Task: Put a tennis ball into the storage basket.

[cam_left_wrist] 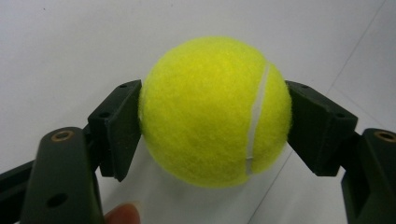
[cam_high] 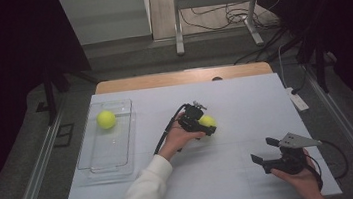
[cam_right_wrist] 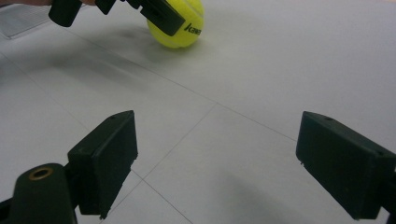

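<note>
A yellow tennis ball (cam_left_wrist: 210,102) sits squeezed between both pads of my left gripper (cam_left_wrist: 215,128), near the middle of the white table (cam_high: 225,99). From above, the left gripper (cam_high: 207,123) is shut on that ball (cam_high: 209,120), low over the table; I cannot tell whether the ball touches it. A second tennis ball (cam_high: 106,119) lies in the far end of a clear tray (cam_high: 94,164) at the left. My right gripper (cam_high: 265,151) is open at the front right, holding nothing. Its own view shows wide jaws (cam_right_wrist: 217,163) and the held ball (cam_right_wrist: 184,28) farther off.
The tray's near end holds nothing. Cables trail from both grippers across the mat. A white power strip (cam_high: 298,99) lies just off the table's right edge. Metal rails run along both sides of the table, and a stand's legs rise beyond the far edge.
</note>
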A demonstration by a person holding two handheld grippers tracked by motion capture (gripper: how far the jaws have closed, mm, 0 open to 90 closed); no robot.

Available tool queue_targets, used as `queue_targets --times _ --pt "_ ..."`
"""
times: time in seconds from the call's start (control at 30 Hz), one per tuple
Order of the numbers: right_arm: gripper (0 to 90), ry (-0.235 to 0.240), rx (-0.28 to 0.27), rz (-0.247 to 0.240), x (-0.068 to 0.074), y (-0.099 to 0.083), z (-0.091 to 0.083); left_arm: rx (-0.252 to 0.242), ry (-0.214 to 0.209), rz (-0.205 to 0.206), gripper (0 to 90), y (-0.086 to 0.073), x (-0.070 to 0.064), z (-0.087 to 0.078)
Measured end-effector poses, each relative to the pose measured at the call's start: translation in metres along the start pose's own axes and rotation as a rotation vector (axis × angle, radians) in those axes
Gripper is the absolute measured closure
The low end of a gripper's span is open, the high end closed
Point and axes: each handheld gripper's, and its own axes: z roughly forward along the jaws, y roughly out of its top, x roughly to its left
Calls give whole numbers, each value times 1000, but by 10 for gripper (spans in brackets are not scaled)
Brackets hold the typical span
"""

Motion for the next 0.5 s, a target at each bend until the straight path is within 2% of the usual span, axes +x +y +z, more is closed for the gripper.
queue_targets --times 0.13,0.5 --pt "131 -2 0 1 0 0 0 -23 -13 4 261 -1 -1 -8" --pt "132 -4 1 2 0 0 0 -72 -14 27 262 -7 -6 -30"
